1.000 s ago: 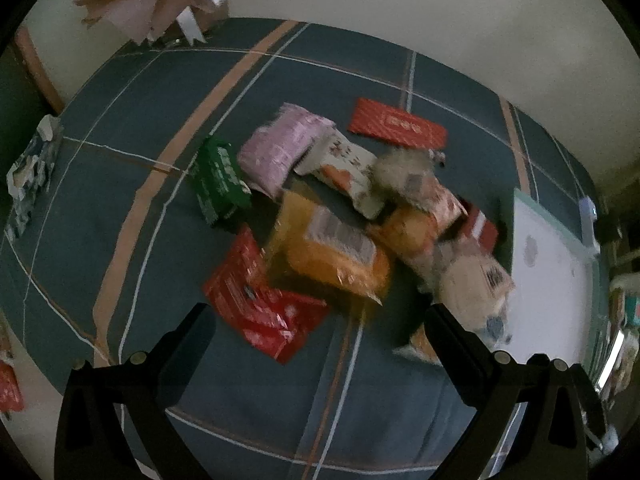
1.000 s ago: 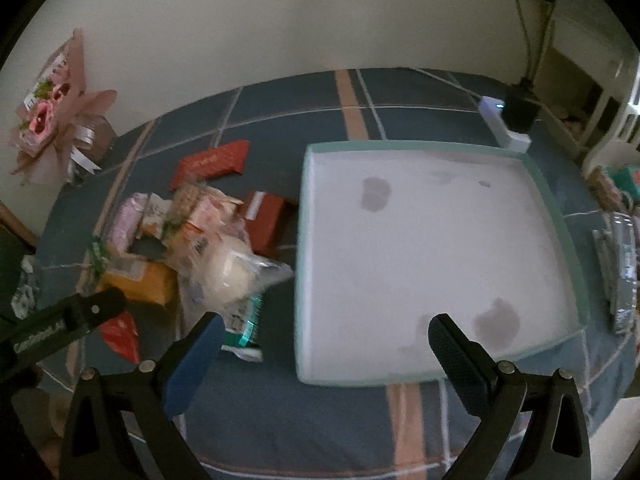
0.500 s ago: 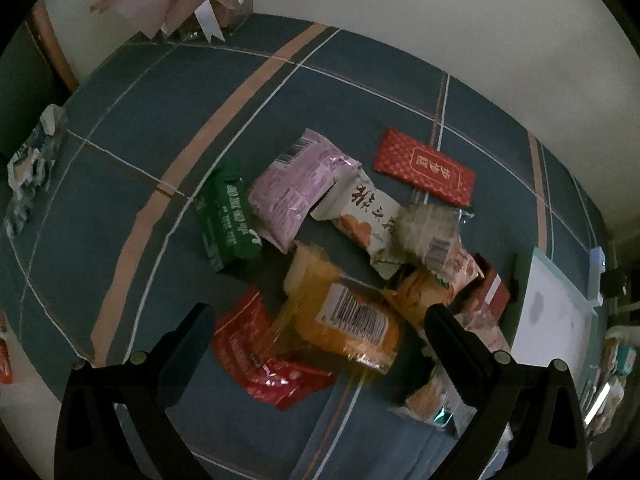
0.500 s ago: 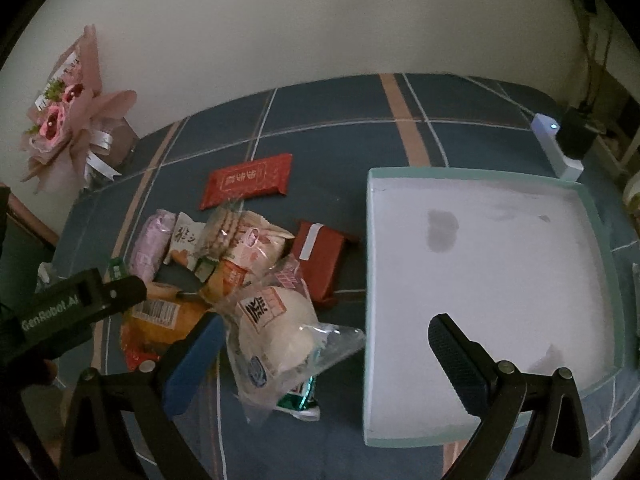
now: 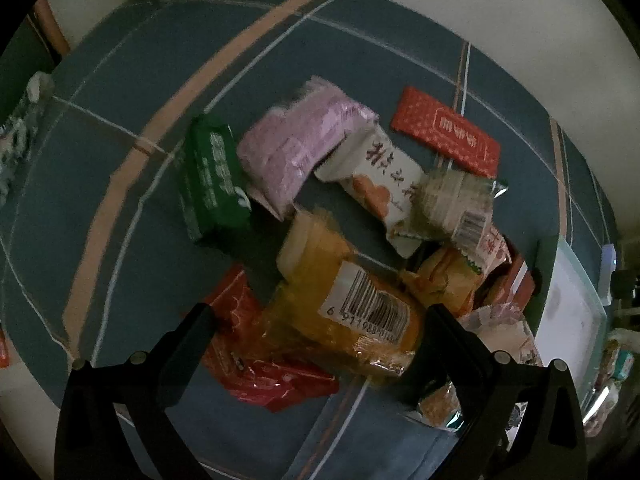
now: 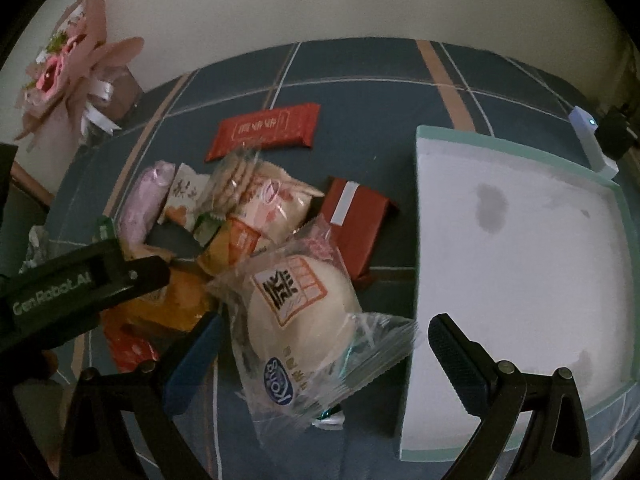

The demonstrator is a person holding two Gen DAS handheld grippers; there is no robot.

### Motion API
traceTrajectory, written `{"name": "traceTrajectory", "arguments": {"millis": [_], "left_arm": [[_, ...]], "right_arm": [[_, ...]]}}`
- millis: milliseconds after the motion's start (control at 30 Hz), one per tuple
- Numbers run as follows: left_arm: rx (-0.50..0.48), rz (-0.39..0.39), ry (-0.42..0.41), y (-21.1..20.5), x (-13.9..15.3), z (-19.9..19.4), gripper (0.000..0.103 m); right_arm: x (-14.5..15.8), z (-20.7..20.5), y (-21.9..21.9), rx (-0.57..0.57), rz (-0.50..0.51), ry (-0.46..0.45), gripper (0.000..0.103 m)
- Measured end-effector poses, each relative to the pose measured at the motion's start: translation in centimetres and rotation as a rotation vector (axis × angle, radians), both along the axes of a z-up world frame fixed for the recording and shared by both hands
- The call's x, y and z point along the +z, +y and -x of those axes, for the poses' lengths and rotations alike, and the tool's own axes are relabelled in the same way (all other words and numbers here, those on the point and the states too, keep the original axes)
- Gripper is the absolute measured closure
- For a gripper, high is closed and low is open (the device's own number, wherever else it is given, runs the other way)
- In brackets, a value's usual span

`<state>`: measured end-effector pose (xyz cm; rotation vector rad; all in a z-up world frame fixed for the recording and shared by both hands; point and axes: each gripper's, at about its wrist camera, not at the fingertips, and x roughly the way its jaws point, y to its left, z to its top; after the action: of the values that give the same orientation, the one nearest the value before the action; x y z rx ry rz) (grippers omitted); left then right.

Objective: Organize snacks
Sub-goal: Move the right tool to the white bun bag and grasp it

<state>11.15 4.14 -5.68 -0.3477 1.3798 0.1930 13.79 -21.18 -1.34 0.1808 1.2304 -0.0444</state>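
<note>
Two grippers hang over the snack heap, both spread wide and empty: the left gripper [image 5: 320, 332] straddles the orange packet [image 5: 344, 304], the right gripper [image 6: 326, 342] brackets the clear-wrapped white bun [image 6: 300, 304]. Picking seems about to begin; each needs lowering and closing. Beyond, the white tray [image 6: 520, 248] sits bare.

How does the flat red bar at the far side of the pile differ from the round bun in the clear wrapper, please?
The red bar is long, thin and flat in an opaque red wrapper; the bun is round and plump in a clear one. The red bar lies alone on the cloth, at the far edge of the pile; the bun lies nearest the right gripper, between its open jaws. Both are sealed, outside the tray.
</note>
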Motion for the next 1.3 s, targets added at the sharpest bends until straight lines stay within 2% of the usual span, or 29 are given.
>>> {"name": "traceTrajectory", "arguments": {"millis": [100, 200, 500, 567, 767, 1300], "left_arm": [[0.009, -0.010, 0.010, 0.1, -0.3, 0.0, 0.000], [0.011, -0.015, 0.006, 0.0, -0.3, 0.0, 0.001], [-0.021, -0.049, -0.023, -0.8, 1.1, -0.3, 0.026], [-0.035, -0.049, -0.035, -1.2, 1.5, -0.3, 0.040], [-0.040, -0.049, -0.046, -1.4, 1.5, -0.6, 0.052], [-0.036, 0.011, -0.063, -0.8, 2.9, 0.9, 0.063]], "right_arm": [[-0.4, 0.1, 0.1, -0.001, -0.004, 0.006, 0.001], [-0.6, 0.1, 0.1, 0.001, 0.002, 0.008, 0.007], [-0.3, 0.1, -0.7, -0.041, -0.027, 0.011, 0.017], [-0.2, 0.1, -0.8, -0.040, -0.028, 0.014, 0.019], [-0.1, 0.1, -1.3, -0.044, -0.042, 0.023, 0.022], [1.0, 0.7, -1.6, -0.032, -0.032, 0.028, 0.025]]}}
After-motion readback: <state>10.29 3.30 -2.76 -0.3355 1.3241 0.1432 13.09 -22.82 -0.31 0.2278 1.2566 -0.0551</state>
